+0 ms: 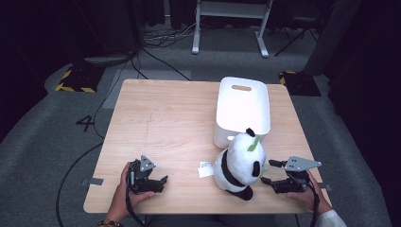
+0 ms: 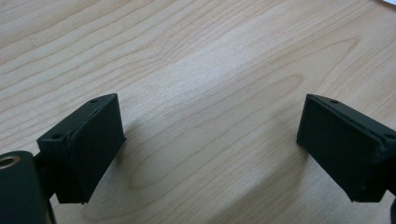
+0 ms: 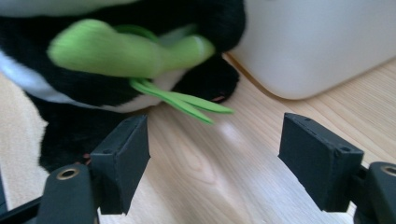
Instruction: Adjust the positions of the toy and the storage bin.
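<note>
A black-and-white plush panda (image 1: 239, 163) holding green felt bamboo sits on the wooden table (image 1: 161, 118), leaning against the front of a white bin (image 1: 243, 106). My right gripper (image 1: 267, 172) is open just right of the panda, jaws pointing at it with nothing between them. In the right gripper view the panda (image 3: 93, 60) and its green leaves (image 3: 187, 102) lie just beyond the open jaws (image 3: 215, 156), with the bin (image 3: 317, 42) behind. My left gripper (image 1: 161, 182) rests open near the table's front left, over bare wood (image 2: 210, 70).
A small white tag (image 1: 205, 169) lies on the table left of the panda. The table stands on grey carpet, with cables (image 1: 142, 56) and a white desk frame (image 1: 231, 23) behind it.
</note>
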